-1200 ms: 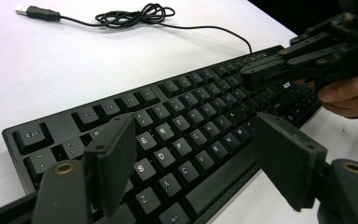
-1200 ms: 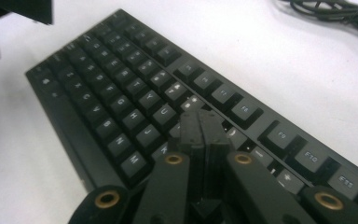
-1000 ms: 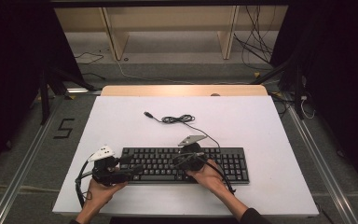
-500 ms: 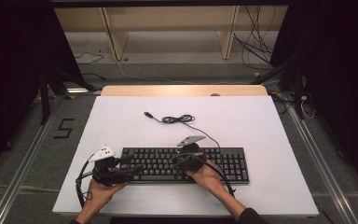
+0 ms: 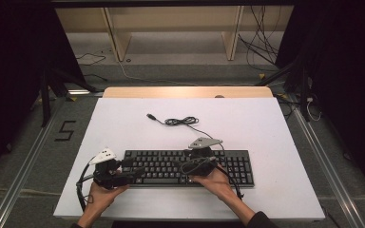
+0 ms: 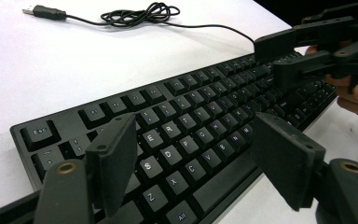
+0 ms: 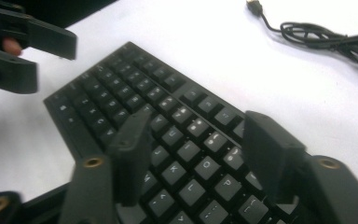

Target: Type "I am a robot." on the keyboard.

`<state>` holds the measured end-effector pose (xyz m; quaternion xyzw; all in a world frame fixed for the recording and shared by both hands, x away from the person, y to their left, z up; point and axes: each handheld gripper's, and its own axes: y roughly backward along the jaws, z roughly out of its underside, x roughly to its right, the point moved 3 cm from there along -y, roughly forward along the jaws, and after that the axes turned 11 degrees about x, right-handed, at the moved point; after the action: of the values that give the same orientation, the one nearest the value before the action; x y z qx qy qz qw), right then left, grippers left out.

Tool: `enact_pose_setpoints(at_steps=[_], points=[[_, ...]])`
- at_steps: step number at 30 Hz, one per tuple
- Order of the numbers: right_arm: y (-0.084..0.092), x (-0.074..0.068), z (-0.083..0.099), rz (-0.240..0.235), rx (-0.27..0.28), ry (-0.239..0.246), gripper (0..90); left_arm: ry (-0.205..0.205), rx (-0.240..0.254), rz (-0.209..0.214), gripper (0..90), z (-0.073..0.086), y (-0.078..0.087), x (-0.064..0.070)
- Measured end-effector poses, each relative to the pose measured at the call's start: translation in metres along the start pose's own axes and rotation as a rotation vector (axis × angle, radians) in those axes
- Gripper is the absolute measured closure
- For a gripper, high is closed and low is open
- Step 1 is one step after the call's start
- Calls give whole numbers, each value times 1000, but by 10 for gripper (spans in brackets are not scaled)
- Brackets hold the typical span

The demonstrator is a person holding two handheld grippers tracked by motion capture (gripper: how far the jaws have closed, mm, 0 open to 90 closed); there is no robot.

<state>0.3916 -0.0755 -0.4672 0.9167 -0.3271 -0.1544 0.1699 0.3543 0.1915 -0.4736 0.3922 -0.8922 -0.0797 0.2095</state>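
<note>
Left gripper view reads "Esc" on the keyboard.

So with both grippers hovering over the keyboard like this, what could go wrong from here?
1. The right gripper, whose jaws have just been opening with nothing between them, hangs close over the keys; a dip could press several at once.
2. The left gripper stands open at the keyboard's left end; a jaw could catch the edge and shove the keyboard across the table.
3. The loose cable lies coiled behind; a sliding keyboard might drag it.
</note>
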Motion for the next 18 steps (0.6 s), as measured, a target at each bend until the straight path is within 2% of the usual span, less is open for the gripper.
enact_pose_setpoints(at_steps=[4, 9, 18], points=[[4, -4, -1, -31, 29, -3, 377, -3, -1, -2, 318, 0, 0, 0], [2, -12, 0, -64, 33, 5, 365, 6, 4, -8, 318, 0, 1, -2], [-3, -18, 0, -80, 21, 13, 349, 3, 6, -12, 317, 0, 2, -3]])
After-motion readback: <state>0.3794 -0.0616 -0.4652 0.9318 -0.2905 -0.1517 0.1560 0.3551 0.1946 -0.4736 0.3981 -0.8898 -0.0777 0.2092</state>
